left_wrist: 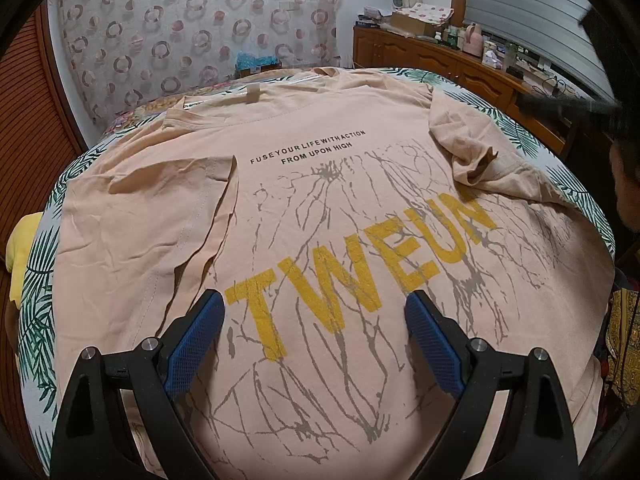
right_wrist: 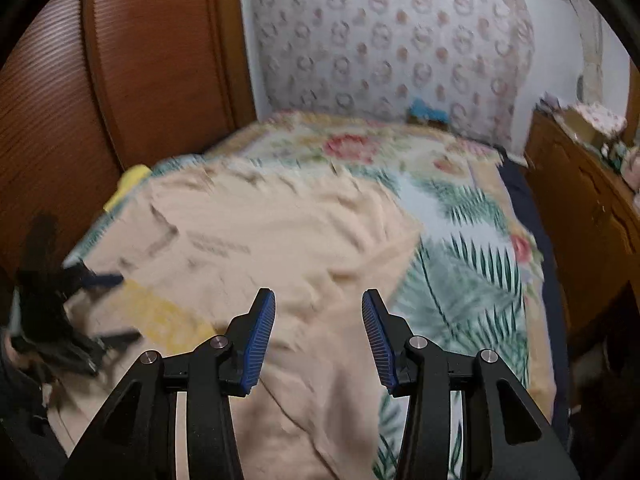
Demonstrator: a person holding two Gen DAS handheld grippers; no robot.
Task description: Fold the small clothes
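Plainly, the peach T-shirt (left_wrist: 344, 208) lies spread across the leaf-printed bedspread (left_wrist: 36, 280), filling the centre of the left wrist view, its collar toward the top of the frame and the yellow "TWEUN" lettering running across the middle. Both sleeves are already turned inward over the body: one lies flat at left centre, the other sits bunched at upper right, which suggests the sides are being narrowed before the length is folded. The left gripper (left_wrist: 315, 312) hangs over the lower printed part at the bottom of the frame, its blue pads spread wide with only flat cloth beneath the gap and nothing pinched, probably waiting to pin or lift the hem. In the right wrist view, which is smeared by motion, the right gripper (right_wrist: 319, 312) stands at the bottom centre with its jaws partly apart and nothing between them; the shirt's edge lies below it and the bare bedspread spreads to the right, so it seems free of the sleeve and ready for a new hold. As for containers, none serves the task; on the wooden cabinet (left_wrist: 440, 60) at upper right there stand a cardboard box (left_wrist: 412, 22) and small bottles, whose contents cannot be made out.
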